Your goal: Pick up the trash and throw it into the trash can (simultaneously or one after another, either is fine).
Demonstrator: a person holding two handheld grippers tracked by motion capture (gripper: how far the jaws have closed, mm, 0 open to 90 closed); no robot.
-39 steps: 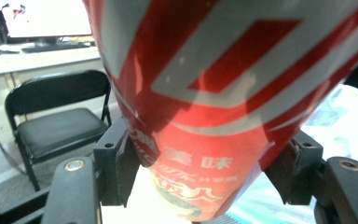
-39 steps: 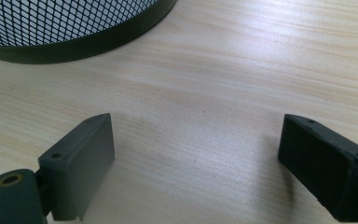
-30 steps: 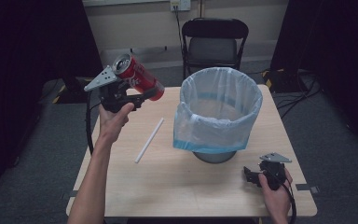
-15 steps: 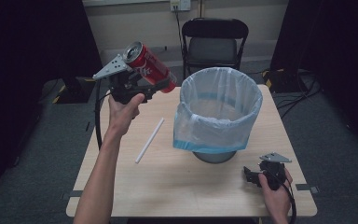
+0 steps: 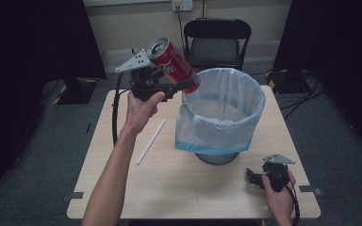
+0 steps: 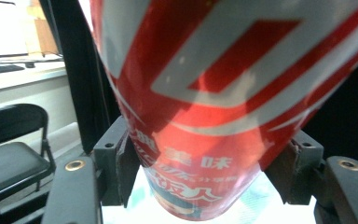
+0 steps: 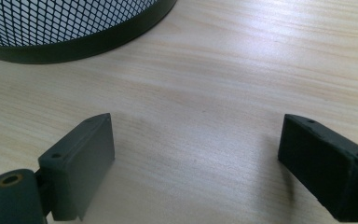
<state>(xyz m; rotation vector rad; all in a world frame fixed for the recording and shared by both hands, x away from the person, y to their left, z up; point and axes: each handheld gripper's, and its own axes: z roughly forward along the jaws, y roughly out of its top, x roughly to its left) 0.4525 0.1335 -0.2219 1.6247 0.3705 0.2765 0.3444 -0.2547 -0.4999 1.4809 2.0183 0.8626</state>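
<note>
Carrying the red soda can (image 5: 172, 64) clamped in your left tongs (image 5: 184, 84), tilted at the rim of the bag-lined bin (image 5: 224, 113), bring it fully over the opening before releasing. Your right tongs (image 5: 250, 175) rest agape on the surface (image 5: 169, 179).

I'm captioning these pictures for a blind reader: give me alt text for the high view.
A left gripper holds a red can tilted at the rim of a bag-lined bin on a wooden table. A white straw lies beside the bin; the right gripper rests open near the table's front corner.
</note>
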